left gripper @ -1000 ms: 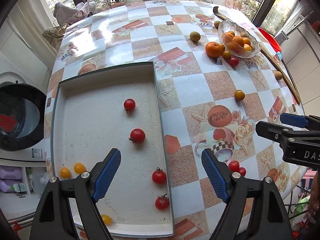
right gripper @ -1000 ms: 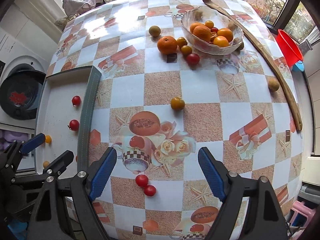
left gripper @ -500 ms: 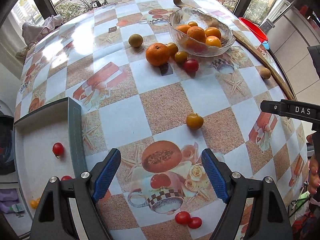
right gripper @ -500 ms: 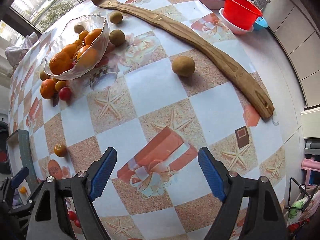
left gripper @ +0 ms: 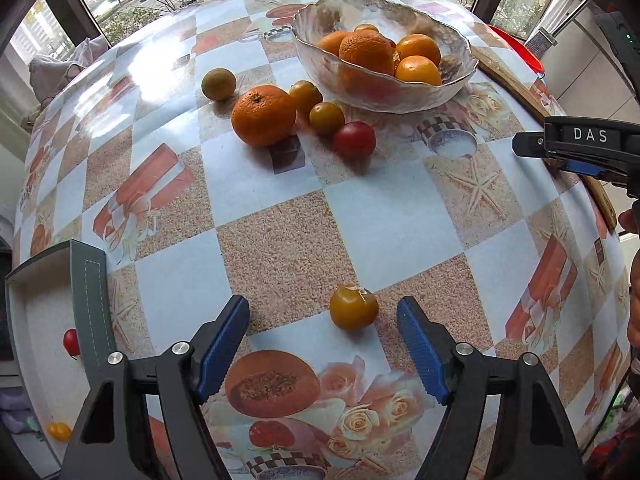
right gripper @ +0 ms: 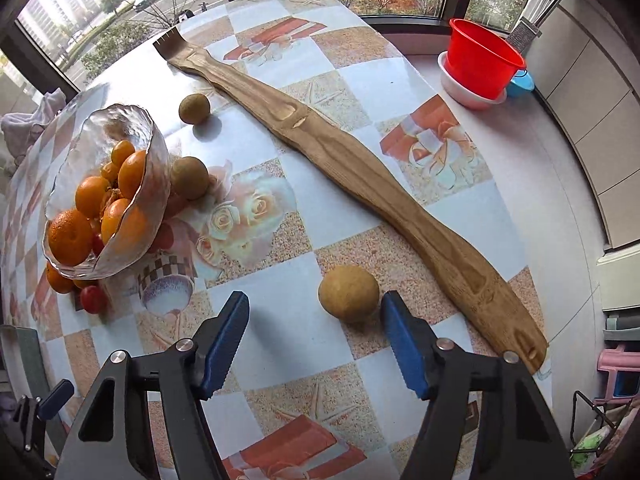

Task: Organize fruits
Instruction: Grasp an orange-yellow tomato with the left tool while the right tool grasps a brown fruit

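On a round desk [left gripper: 276, 248] covered in a checkered, fruit-printed oilcloth, the left tongs [left gripper: 324, 344] hover with their blue-padded jaws spread wide and nothing between the pads. A small yellow-orange tomato [left gripper: 353, 306] sits on the desk just ahead of them, nearer the right-hand finger.

Farther back, a clear rippled-glass bowl [left gripper: 448, 80] holds several oranges. In front of the bowl lie a large loose orange [left gripper: 264, 115], two small yellow-orange tomatoes [left gripper: 327, 118], a red cherry tomato [left gripper: 354, 139] and, to the left, a round greenish-brown fruit [left gripper: 218, 84]. At the desk's left edge, a grey-rimmed white tray [left gripper: 90, 300] holds a red cherry tomato [left gripper: 70, 342] by its rim and a small yellow tomato [left gripper: 59, 431] lower down.

The right tongs [right gripper: 316, 338] are likewise spread and grip nothing. A round tan-brown fruit [right gripper: 349, 294] rests on the desk just ahead of the right-hand finger, close to it though not touching it. A long, curved wooden back-scratcher [right gripper: 360, 184] stretches diagonally across the desk beside that fruit. Two more brown fruits lie beyond: one [right gripper: 189, 178] touching the glass bowl's side, another [right gripper: 194, 109] near the scratcher's comb end. A red plastic bucket [right gripper: 482, 58] stands in a white dish on the windowsill.
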Demonstrator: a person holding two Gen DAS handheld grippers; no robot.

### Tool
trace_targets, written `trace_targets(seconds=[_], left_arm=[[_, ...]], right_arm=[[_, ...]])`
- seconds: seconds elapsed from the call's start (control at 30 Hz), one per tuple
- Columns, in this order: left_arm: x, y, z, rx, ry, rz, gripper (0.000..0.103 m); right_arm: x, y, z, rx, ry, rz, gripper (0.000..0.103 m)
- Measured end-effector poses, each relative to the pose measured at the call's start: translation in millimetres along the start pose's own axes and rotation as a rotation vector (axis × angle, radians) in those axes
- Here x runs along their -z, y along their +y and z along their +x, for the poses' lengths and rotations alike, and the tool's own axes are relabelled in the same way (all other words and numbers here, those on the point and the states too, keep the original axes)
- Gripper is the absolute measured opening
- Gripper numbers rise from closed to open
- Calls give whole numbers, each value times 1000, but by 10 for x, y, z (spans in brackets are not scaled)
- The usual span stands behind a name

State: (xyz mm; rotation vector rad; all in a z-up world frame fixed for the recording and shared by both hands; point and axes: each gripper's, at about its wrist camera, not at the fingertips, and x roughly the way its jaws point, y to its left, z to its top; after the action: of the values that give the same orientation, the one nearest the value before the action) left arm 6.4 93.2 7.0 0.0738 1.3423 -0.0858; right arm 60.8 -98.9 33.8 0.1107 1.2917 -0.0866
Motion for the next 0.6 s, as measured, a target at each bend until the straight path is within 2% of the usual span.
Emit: trace_targets(seconds=[0.03,0.1,0.13,0.17,0.23,0.3,0.33,0.6], left_arm=[[-9,-27,-7,-1,-11,-2,72],[-17,-61,-3,3,-13,-5,67],[-15,-71,-8,4,-16,-7,66],[-15,-84,-10,6,-19,-8,60],[-17,-116,-38,13,-24,-4,46],[-27,-140,-55,30,-22,1,25],[-34,-138,-71,44,-19,1,23],[82,58,-201,117,-6,-45,23]], right_arm=[[-89,-29,10,6,-4,0,62],[-133,-30,10,19,-9,-3,43],[-156,-36,15,19,-9,-5,38],[-172,-49,13,12,-9,-3,31],[-192,-76,11,-5,-8,-3,31],[-179,-96,-5,-17,-9,-5,31],[-151,-95,-28,-25,-9,-8,31],[216,59,-266,-94,-2,-76,31]])
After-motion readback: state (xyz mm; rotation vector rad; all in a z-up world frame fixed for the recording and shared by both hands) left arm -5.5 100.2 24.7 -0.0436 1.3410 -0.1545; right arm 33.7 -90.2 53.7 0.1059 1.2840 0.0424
